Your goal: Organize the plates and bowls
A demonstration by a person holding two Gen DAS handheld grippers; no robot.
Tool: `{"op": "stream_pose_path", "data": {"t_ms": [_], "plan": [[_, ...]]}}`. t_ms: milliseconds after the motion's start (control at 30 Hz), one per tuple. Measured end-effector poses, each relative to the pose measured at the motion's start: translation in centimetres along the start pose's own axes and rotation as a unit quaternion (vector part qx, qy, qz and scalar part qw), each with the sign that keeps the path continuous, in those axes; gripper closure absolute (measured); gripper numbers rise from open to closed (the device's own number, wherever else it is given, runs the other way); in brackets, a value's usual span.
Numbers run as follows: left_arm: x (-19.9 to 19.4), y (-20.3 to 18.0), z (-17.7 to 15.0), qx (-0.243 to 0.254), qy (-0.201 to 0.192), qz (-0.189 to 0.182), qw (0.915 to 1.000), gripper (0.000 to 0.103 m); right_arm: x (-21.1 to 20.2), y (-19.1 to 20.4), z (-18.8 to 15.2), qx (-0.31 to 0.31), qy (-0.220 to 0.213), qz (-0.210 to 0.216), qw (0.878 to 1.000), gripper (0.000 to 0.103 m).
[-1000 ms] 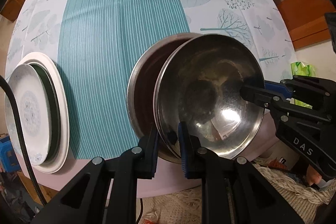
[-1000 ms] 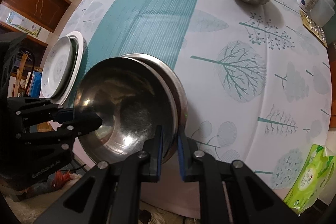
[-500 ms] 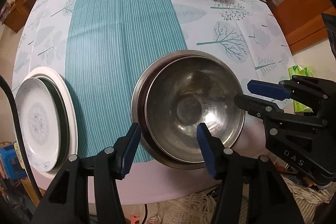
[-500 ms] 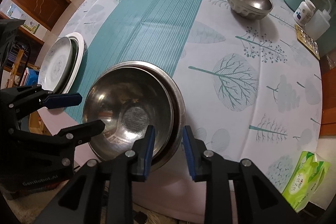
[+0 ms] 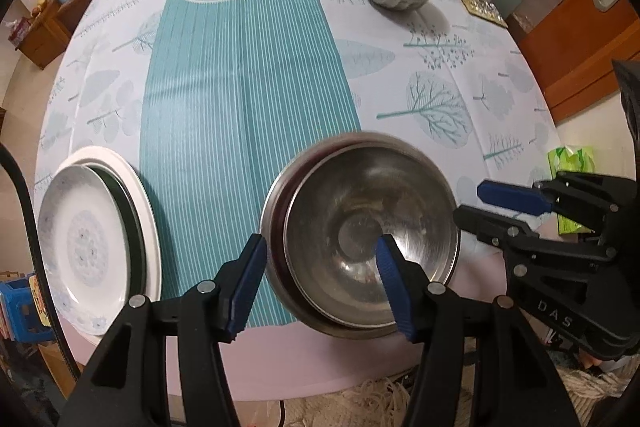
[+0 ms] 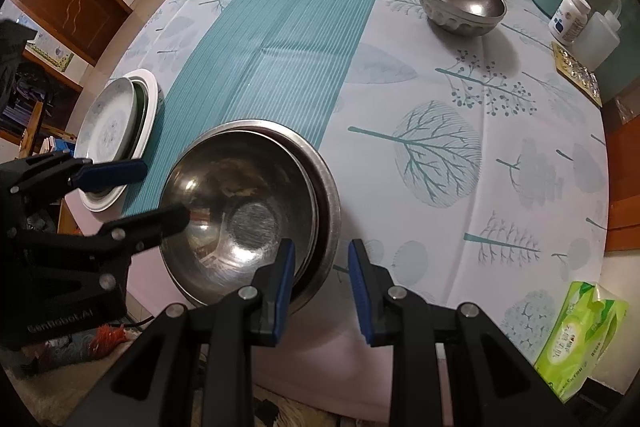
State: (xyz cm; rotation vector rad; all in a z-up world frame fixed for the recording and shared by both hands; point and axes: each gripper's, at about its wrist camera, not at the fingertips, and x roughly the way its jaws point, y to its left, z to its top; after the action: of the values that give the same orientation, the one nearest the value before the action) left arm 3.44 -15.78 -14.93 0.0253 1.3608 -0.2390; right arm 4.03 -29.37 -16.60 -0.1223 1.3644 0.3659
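Near the front edge of the table [image 5: 280,379], two stainless steel bowls sit nested, the inner bowl [image 5: 372,251] resting inside the larger outer bowl [image 5: 276,223], whose rim shows mostly on the left and far side. They sit where the teal striped runner [image 5: 240,87] meets the tree-patterned tablecloth [image 6: 460,155].

Both grippers hang over this stack with nothing held. The left gripper [image 5: 322,287] has its blue-padded jaws wide apart, one finger left of the stack's outer rim and the other over the inner bowl's hollow. The right gripper [image 6: 320,287] is also parted, its left finger over the bowls' near rim and its right finger over the tablecloth beside them; whether either touches metal cannot be told.

Toward the left edge of the table lies a stack of plates [image 5: 100,239], a patterned white one on top, a dark-rimmed one beneath it, and a larger white plate at the bottom. Toward the far right stands a third steel bowl [image 6: 460,1], alone and upright, well apart from the nested pair. Beyond it stand a white pill bottle [image 6: 568,19] and a translucent squeeze bottle [image 6: 596,39]. A green tissue pack [image 6: 580,335] sits beyond the table's near right edge.
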Motion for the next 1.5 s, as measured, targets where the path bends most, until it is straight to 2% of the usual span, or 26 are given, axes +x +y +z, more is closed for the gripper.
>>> {"op": "stream_pose_path", "data": {"t_ms": [300,567,633,867,933,1033,1100,1300,1400,1500], "plan": [[-2.1,-0.1,1.9,0.004,-0.040,0.004,0.9992,0.046,-1.3,-0.5,0.5,0.001,-0.017,0.006,1.000,0.075],[-5.1,0.0,5.6,0.023,-0.082,0.027,0.9960,0.045,-4.1,-1.4,2.5,-0.011,-0.053,-0.028,0.998,0.075],[-6.1,0.0,6.5,0.028,-0.095,0.032,0.9946,0.042,-5.1,-1.8,3.2,-0.010,-0.067,-0.036,0.997,0.075],[-10.2,-0.7,11.1,0.061,-0.156,0.051,0.9846,0.037,-8.7,-4.2,5.6,0.012,-0.111,-0.053,0.992,0.075],[-11.3,-1.0,12.6,0.068,-0.174,0.050,0.9811,0.031,-9.9,-5.1,6.6,0.019,-0.125,-0.066,0.990,0.074],[-13.0,-1.6,15.2,0.076,-0.200,0.040,0.9761,0.023,-11.5,-6.2,8.3,0.028,-0.147,-0.080,0.985,0.067],[-13.7,-2.0,17.0,0.080,-0.214,0.035,0.9730,0.021,-12.5,-7.0,9.5,0.036,-0.161,-0.083,0.983,0.063],[-13.1,-3.2,22.1,0.081,-0.232,0.014,0.9693,0.021,-14.8,-9.3,13.2,0.065,-0.200,-0.101,0.972,0.062],[-11.4,-3.8,24.0,0.085,-0.227,0.019,0.9699,0.021,-14.9,-10.3,14.4,0.081,-0.209,-0.097,0.970,0.054],[-9.1,-4.5,25.7,0.092,-0.211,0.012,0.9730,0.021,-14.1,-11.7,15.8,0.103,-0.206,-0.097,0.968,0.053]]}}
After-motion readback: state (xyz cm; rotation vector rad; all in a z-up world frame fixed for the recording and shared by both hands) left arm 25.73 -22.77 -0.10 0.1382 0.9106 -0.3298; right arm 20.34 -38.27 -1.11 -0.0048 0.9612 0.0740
